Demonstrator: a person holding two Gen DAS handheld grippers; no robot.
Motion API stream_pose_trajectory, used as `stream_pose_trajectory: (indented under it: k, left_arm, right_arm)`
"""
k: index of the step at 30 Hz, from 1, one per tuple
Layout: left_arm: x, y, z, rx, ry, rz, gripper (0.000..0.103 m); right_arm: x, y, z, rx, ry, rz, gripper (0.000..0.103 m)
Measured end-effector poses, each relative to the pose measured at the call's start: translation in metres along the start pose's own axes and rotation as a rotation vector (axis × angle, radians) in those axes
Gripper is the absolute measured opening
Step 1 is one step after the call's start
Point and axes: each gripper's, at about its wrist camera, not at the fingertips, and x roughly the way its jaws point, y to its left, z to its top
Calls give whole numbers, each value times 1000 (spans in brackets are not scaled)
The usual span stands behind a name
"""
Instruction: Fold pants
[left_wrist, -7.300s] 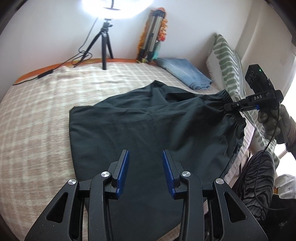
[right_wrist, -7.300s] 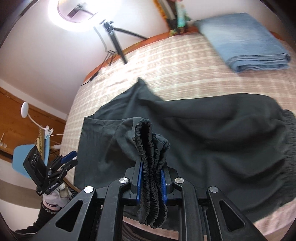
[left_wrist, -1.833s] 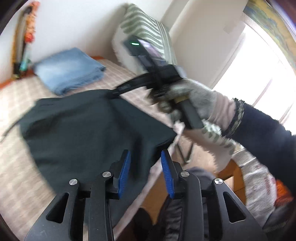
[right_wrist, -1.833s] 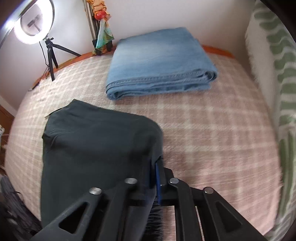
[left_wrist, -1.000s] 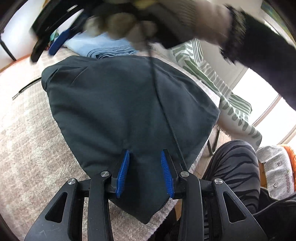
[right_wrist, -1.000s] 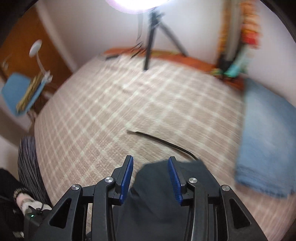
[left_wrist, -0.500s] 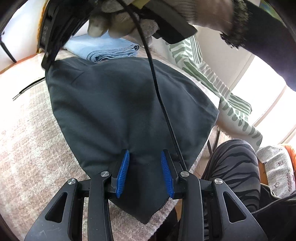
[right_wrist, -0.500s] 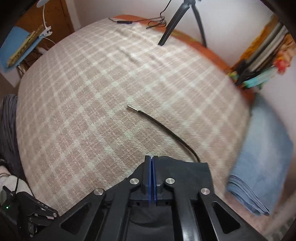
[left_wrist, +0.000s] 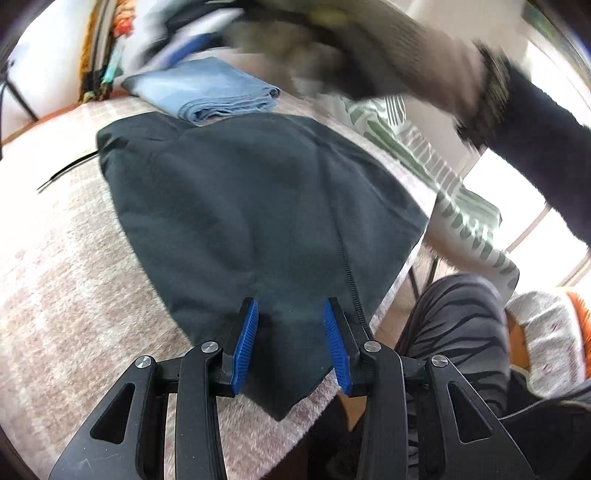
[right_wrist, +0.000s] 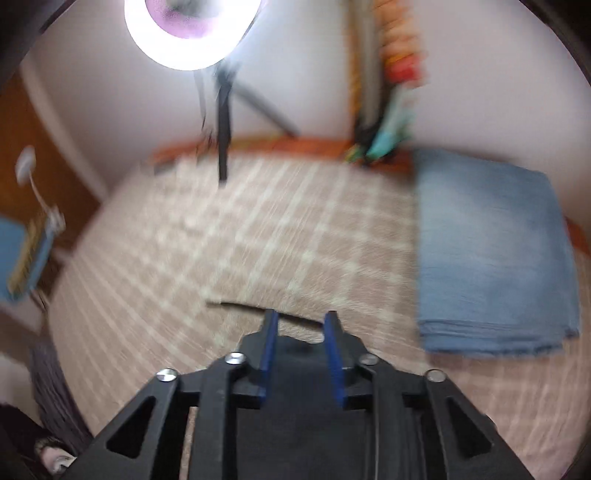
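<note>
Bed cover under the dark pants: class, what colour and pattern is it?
The bed cover is pinkish-beige with a pale checked grid, clearest in the right wrist view.

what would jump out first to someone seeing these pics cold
The dark pants, folded into a broad wedge on the checked bedspread, fill the left wrist view, with the open left gripper over their near tip. Behind them lie folded blue jeans. In the right wrist view a bright ring light glares above the bed's far edge.

Ring light (right_wrist: 192, 33) glaring, window (left_wrist: 517, 206) blown out, heavy motion blur, fisheye bending at edges
</note>
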Motion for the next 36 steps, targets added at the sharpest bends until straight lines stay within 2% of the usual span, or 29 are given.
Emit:
stream_pose_trajectory:
  k: [2, 5, 6, 8, 10, 12, 15, 17, 18, 21, 23, 24, 25, 26, 33, 36]
  left_arm:
    - [-10, 7, 2, -27, -12, 3, 36]
    - [-26, 25, 8, -90, -28, 12, 49]
    - [-31, 33, 12, -118, -38, 4, 50]
    - [-38, 44, 21, -145, -53, 16, 50]
    - [-38, 51, 32, -146, -61, 53, 50]
    - [-32, 60, 44, -186, -59, 43, 51]
    - [-18, 71, 58, -236, -47, 38, 51]
    - [-6, 75, 66, -238, -35, 68, 51]
    - [1, 78, 68, -241, -24, 92, 51]
    - [13, 92, 68, -307, 6, 71, 51]
    - [16, 97, 67, -338, 11, 65, 51]
    - [17, 98, 66, -344, 13, 67, 53]
    - [17, 99, 66, -349, 12, 67, 56]
    - [17, 101, 65, -359, 9, 65, 59]
    - [24, 114, 65, -414, 17, 5, 59]
    - [26, 114, 68, -395, 6, -10, 59]
  right_arm:
    - [-21, -13, -13, 26, -20, -3, 33]
    - [-52, -37, -52, 86, -28, -5, 36]
    - [-58, -41, -64, 99, -25, -2, 39]
    - [-64, -50, -90, 107, -7, 29, 39]
    - [-65, -50, -115, 91, 20, 0, 39]
    - [-64, -54, -133, 94, 43, -4, 39]
    - [-60, -67, -154, 103, 85, -80, 37]
    - [-56, -77, -164, 80, 135, -184, 36]
    - [-54, -83, -168, 79, 158, -205, 37]
    - [-67, -107, -173, 181, 116, -119, 41]
    - [-74, -122, -173, 246, 64, -46, 57]
    - [-73, -128, -172, 273, 47, 0, 76]
    - [-69, -135, -172, 299, 41, 56, 87]
    - [-66, -139, -172, 312, 41, 86, 86]
    - [-34, -152, -181, 343, 62, 221, 86]
    - [-35, -153, -184, 318, 18, 267, 87]
